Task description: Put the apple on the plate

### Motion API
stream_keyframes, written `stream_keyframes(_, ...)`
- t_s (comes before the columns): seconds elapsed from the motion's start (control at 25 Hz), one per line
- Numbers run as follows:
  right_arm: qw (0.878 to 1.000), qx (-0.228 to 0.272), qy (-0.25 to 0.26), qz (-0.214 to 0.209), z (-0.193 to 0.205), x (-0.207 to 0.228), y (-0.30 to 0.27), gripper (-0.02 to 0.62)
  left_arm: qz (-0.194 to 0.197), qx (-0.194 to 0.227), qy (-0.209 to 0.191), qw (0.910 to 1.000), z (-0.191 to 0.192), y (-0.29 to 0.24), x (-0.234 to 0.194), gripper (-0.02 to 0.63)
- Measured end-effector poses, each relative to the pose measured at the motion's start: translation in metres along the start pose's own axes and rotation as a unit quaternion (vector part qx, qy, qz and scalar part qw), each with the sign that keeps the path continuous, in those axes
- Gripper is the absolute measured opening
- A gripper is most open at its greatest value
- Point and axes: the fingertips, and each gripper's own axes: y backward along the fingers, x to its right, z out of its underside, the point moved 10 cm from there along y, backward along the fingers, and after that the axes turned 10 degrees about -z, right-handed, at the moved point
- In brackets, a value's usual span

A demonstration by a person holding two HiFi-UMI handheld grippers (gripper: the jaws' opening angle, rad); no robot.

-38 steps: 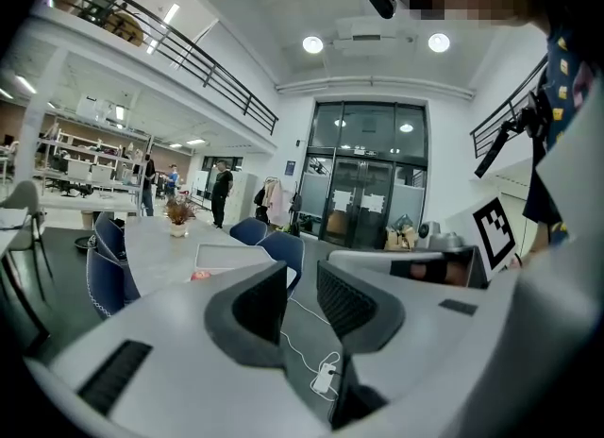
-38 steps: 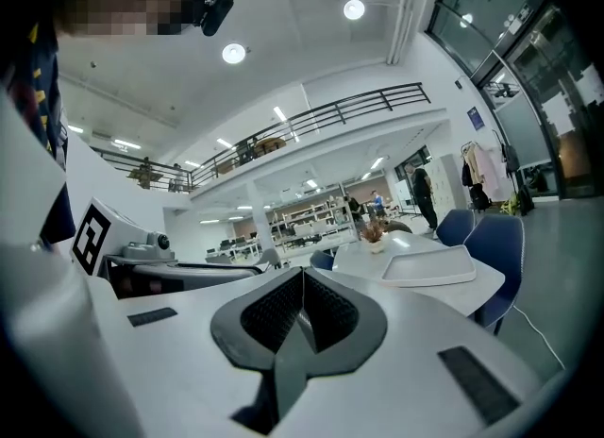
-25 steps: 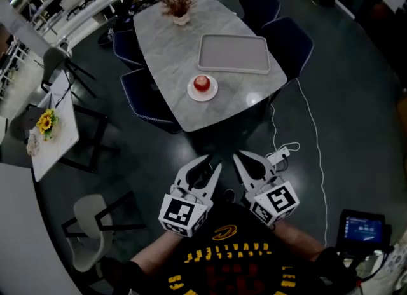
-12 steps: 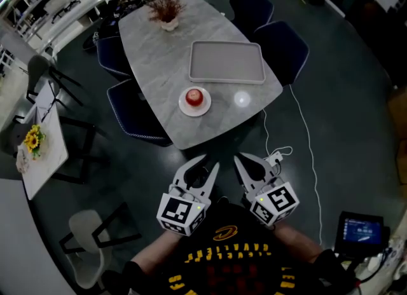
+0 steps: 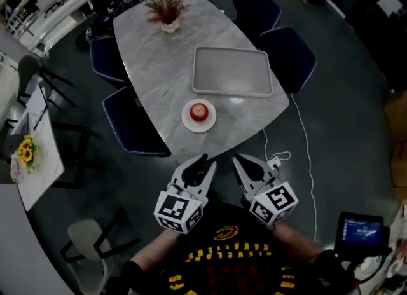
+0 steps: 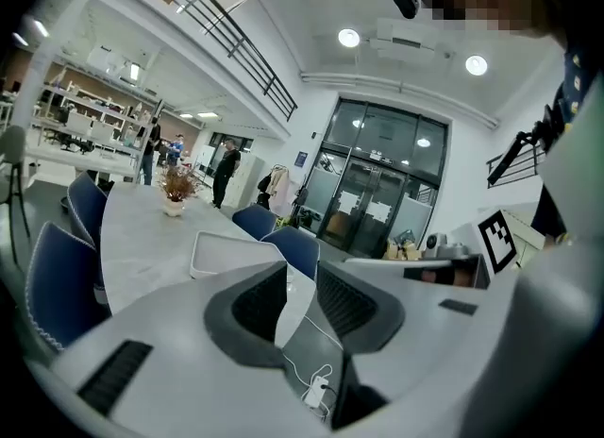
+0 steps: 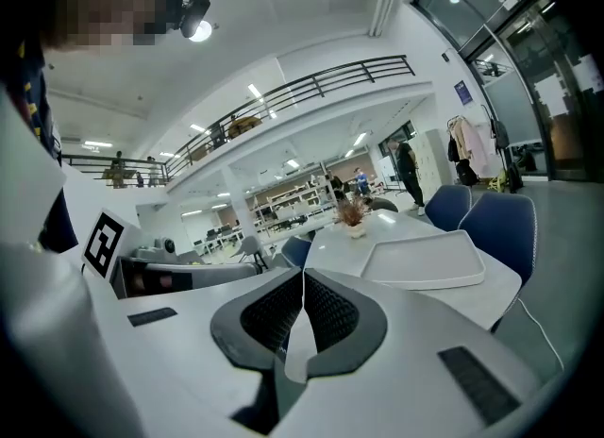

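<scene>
A red apple sits on a small white plate near the front edge of the grey marble table. Both grippers hang low over the dark floor, short of the table and well apart from the apple. My left gripper has its jaws a little apart and empty; floor and a cable show through the gap in the left gripper view. My right gripper is empty, and its fingertips meet in the right gripper view. Neither gripper view shows the apple.
A grey empty tray lies behind the plate, and a potted dry plant stands at the far end. Blue chairs ring the table. A white cable runs over the floor on the right. A side table with sunflowers stands left.
The table with the apple and plate has come nearer to the grippers in the head view. Both grippers keep the same pose in front of the person.
</scene>
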Motion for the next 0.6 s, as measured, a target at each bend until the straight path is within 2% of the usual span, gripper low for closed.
stream_keyframes(0.2,1.0,-0.006,-0.007,0.016,-0.008,0.028,-0.025,0.008,-0.005,-0.005,0.023,0.9997,-0.002,-0.027,-0.031,0.101)
stream_keyframes(0.32,0.999,-0.006,-0.017,0.026,-0.01,0.028,-0.036,0.008,-0.01,-0.016,0.033,0.9993,-0.004,-0.025,-0.049,0.101)
stream_keyframes(0.6,0.996,0.003,-0.065,0.059,-0.007,0.059,-0.049,0.008,-0.02,-0.043,0.089,0.9949,0.005,-0.035,-0.083,0.101)
